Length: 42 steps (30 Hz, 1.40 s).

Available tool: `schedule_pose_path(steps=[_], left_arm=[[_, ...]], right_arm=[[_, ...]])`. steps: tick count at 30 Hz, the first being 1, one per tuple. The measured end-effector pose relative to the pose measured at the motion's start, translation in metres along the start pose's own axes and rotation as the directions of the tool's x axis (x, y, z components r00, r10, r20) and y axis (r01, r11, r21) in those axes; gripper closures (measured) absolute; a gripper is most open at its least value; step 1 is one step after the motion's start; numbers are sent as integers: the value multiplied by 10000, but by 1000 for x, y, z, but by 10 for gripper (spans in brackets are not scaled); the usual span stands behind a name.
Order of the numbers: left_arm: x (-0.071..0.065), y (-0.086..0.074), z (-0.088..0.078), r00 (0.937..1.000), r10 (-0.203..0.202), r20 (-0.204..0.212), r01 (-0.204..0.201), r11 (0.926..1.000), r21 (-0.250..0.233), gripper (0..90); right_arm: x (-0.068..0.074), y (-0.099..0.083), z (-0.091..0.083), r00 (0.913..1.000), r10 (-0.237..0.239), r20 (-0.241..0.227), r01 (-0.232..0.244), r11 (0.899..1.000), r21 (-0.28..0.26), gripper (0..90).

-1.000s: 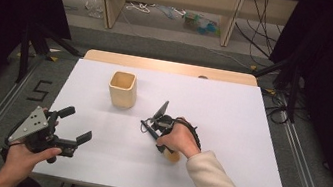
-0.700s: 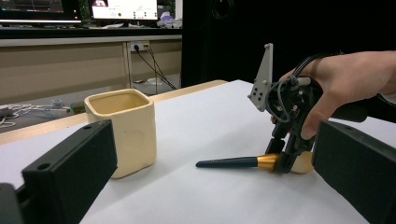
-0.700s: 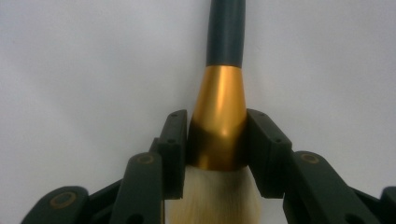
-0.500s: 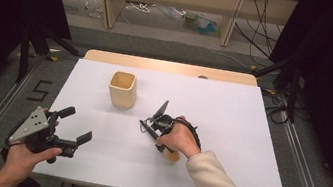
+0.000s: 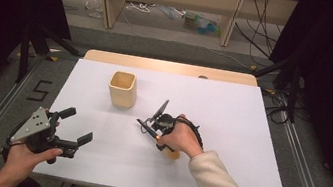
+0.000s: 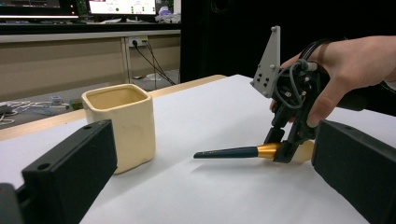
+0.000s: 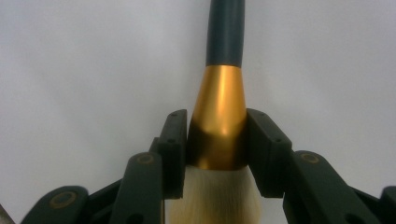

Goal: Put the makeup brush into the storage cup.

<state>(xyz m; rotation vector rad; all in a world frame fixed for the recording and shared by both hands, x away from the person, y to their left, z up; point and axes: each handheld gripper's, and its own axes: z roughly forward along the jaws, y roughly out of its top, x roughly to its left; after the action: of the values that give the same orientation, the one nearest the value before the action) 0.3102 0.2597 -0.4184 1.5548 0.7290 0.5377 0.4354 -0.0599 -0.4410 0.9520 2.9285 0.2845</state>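
Nothing moved; right gripper (image 7: 217,154) pinches brush (image 7: 219,116) on white table (image 5: 248,137), dark room.

Brush (image 7: 219,116): shiny gold metal ferrule, smooth dark semi-gloss handle, soft pale bristles. Right tool (image 7: 217,154) clamped on the ferrule looks matt black plastic, same as the left tool (image 5: 70,126), which carries a dull grey plate. Left of the brush, cream cup (image 6: 122,123) looks glazed ceramic, slight sheen; surface (image 5: 232,114) matt white, smooth, with a bare wood edge.
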Motion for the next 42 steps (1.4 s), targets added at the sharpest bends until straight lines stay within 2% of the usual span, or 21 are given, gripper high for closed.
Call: schedule_pose_path(steps=[1, 4, 8, 12, 14, 19, 21, 24, 26, 27, 34, 42], left_arm=[[0, 0, -1, 9999, 42, -101, -41, 9999, 140, 0], [0, 0, -1, 10000, 40, -86, -39, 9999, 155, 0], [0, 0, -1, 10000, 39, -72, -38, 9998, 212, 0], [0, -1, 1, 10000, 27, 38, -28, 9999, 166, 0], [0, -1, 1, 10000, 66, -28, -65, 9995, 316, 0], [0, -1, 1, 10000, 73, -59, -71, 9996, 288, 0], [0, -2, 1, 10000, 19, -61, -17, 9995, 315, 0], [0, -2, 1, 10000, 2, -41, -1, 9994, 344, 0], [0, -3, 2, 10000, -53, 8, 53, 9996, 285, 0], [0, -3, 2, 10000, 44, -29, -43, 9991, 423, 0], [0, -4, 4, 9999, 107, 102, -113, 9985, 540, 0], [-1, -5, 5, 9998, 96, 195, -108, 9979, 641, 0]], right_arm=[[-1, 0, 0, 9999, -141, -5, 141, 9999, -47, 620], [-1, -1, -1, 9985, -536, -64, 534, 9983, -214, 620], [-2, -3, -7, 9975, -678, -192, 672, 9973, -291, 620], [-5, -8, -11, 9946, -1006, -261, 987, 9930, -649, 620], [-6, -9, -14, 9936, -1062, -371, 1033, 9920, -730, 620], [-7, -13, -17, 9942, -989, -424, 951, 9920, -835, 620], [-6, -14, -19, 9941, -934, -560, 893, 9934, -726, 620], [-5, -16, -21, 9900, -1251, -646, 1190, 9888, -898, 620], [-5, -17, -22, 9889, -1334, -649, 1269, 9873, -955, 620], [-5, -17, -23, 9881, -1375, -687, 1306, 9867, -968, 620], [-4, -21, -28, 9845, -1601, -709, 1519, 9824, -1085, 620], [-4, -25, -31, 9716, -2290, -598, 2215, 9688, -1113, 620]])
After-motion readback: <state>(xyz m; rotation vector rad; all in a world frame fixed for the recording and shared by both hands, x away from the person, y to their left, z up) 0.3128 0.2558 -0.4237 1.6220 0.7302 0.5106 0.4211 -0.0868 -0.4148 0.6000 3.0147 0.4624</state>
